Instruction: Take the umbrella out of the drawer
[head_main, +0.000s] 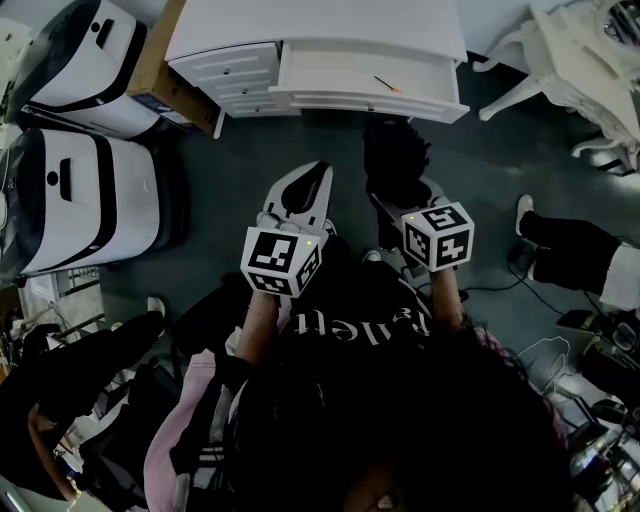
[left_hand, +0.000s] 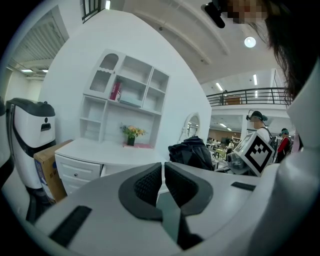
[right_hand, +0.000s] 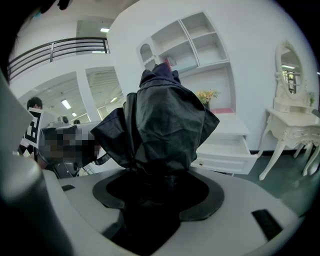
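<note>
A folded black umbrella (right_hand: 160, 120) stands upright between the jaws of my right gripper (right_hand: 158, 192), which is shut on it. In the head view the umbrella (head_main: 394, 160) hangs over the dark floor, in front of the white desk's open drawer (head_main: 368, 82). My right gripper (head_main: 405, 205) holds it from below. My left gripper (head_main: 300, 190) is to the left of it, held apart from the umbrella, with its jaws shut and nothing between them. The left gripper view shows my left gripper (left_hand: 163, 184) shut, and the umbrella (left_hand: 192, 153) beyond it.
The white desk (head_main: 310, 25) has small drawers (head_main: 232, 78) at its left. A cardboard box (head_main: 168, 75) leans beside it. Two white machines (head_main: 85, 200) stand at the left. A white vanity table (head_main: 580, 60) is at the right. Seated people's legs and cables (head_main: 530, 290) crowd both sides.
</note>
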